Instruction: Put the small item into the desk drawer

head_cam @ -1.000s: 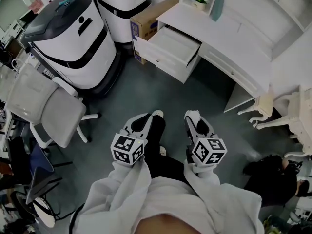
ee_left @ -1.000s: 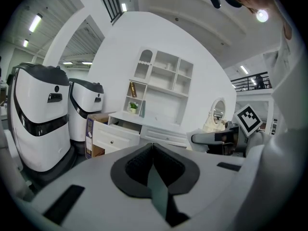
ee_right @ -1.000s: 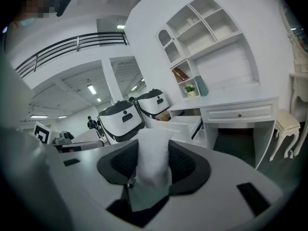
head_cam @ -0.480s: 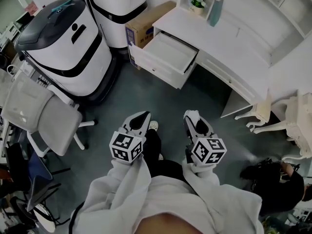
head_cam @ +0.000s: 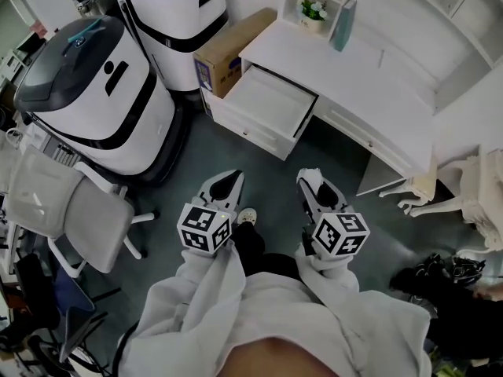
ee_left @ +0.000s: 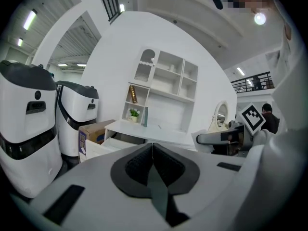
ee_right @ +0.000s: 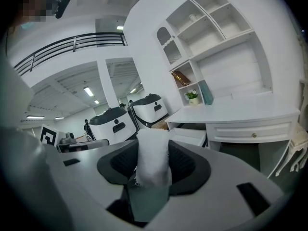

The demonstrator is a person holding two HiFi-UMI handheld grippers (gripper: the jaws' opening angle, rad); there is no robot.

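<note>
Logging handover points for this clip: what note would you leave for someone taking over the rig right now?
Left gripper: shut, empty.
Right gripper: shut on the small white item.
Desk drawer: pulled open on the white desk, ahead of both grippers across open floor; it looks empty.
Done: item is in hand, drawer is open.
Left: carry the item to the drawer and release it inside.

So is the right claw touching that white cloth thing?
Touching. The right gripper view shows the small white fabric roll squeezed between the right claw's dark pads, which press on it from both sides.
</note>
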